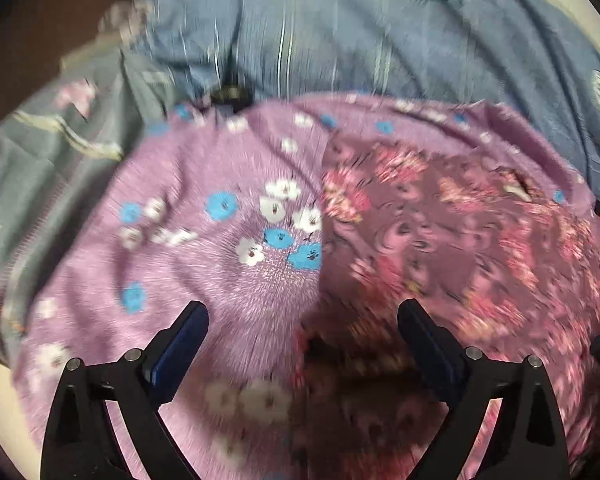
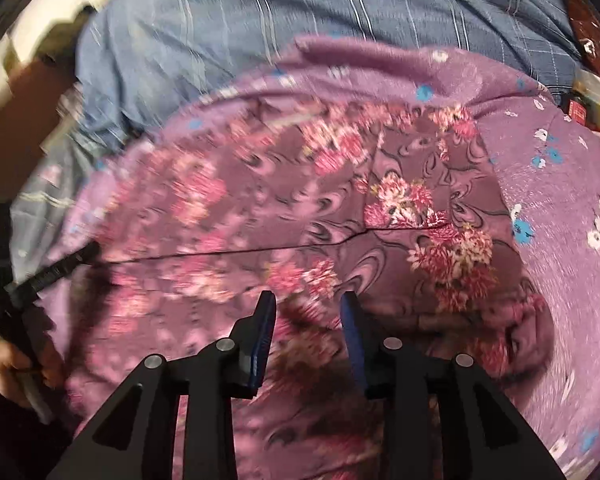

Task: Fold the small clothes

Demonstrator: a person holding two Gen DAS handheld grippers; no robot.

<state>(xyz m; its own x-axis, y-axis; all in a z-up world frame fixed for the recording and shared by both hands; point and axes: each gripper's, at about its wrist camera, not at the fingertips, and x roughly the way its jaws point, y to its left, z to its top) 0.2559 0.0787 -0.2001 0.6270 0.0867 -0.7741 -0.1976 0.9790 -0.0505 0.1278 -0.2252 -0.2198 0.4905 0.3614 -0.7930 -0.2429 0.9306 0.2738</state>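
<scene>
A small maroon garment with pink flowers (image 2: 300, 216) lies flat on a lilac cloth with blue and white flowers (image 1: 204, 248). It also shows in the left wrist view (image 1: 452, 248), to the right. My left gripper (image 1: 303, 316) is wide open and empty, above the garment's left edge. My right gripper (image 2: 308, 304) is partly open over the garment's near part, with nothing between its fingers. The left gripper (image 2: 40, 280) shows at the far left of the right wrist view, held by a hand (image 2: 16, 368). Both views are blurred.
A blue striped sheet (image 1: 320, 32) lies beyond the lilac cloth. A grey patterned fabric (image 1: 52, 152) lies to the left. A dark red item (image 2: 596, 48) and a small red box (image 2: 578, 110) sit at the far right.
</scene>
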